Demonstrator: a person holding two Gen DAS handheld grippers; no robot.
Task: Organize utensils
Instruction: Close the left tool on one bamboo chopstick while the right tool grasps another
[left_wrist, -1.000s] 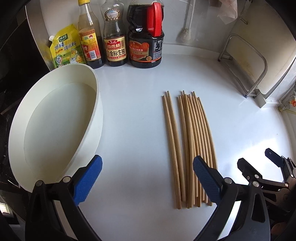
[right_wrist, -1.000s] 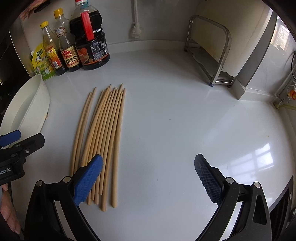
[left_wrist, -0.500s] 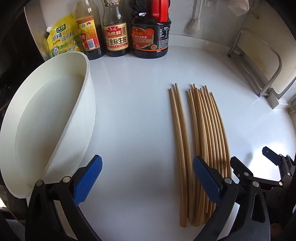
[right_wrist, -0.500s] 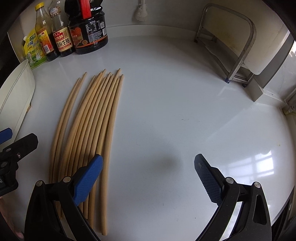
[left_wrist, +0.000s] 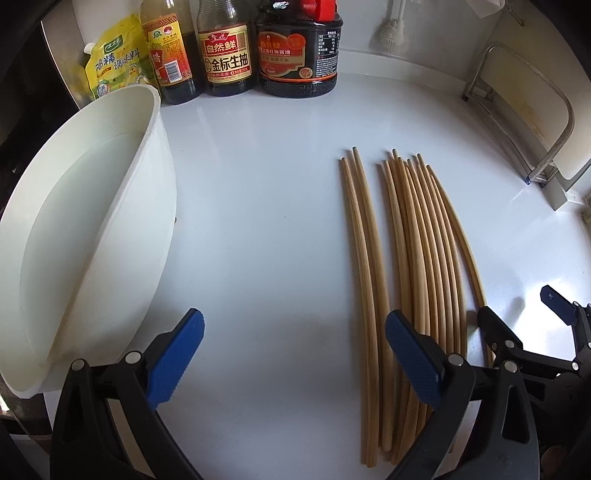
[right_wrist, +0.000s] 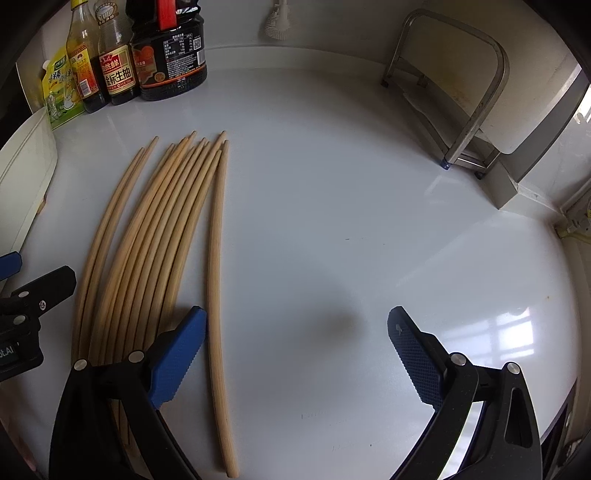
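On the white counter our chopsticks lie side by side. Our left gripper is wide open, and one finger hides their near ends. Our right gripper is open too, with one chopstick lying apart between its fingers. We see the white tub cut off at the left edge. Bare counter lies between tub and chopsticks.

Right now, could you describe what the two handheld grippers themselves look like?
Both look alike: the left gripper and right gripper have black plastic arms with silver rivets, ending in blue fingers with a cross-hatched grip texture. In the right view, part of a white printed label shows on the left gripper's black body. No cables or sleeves are visible.
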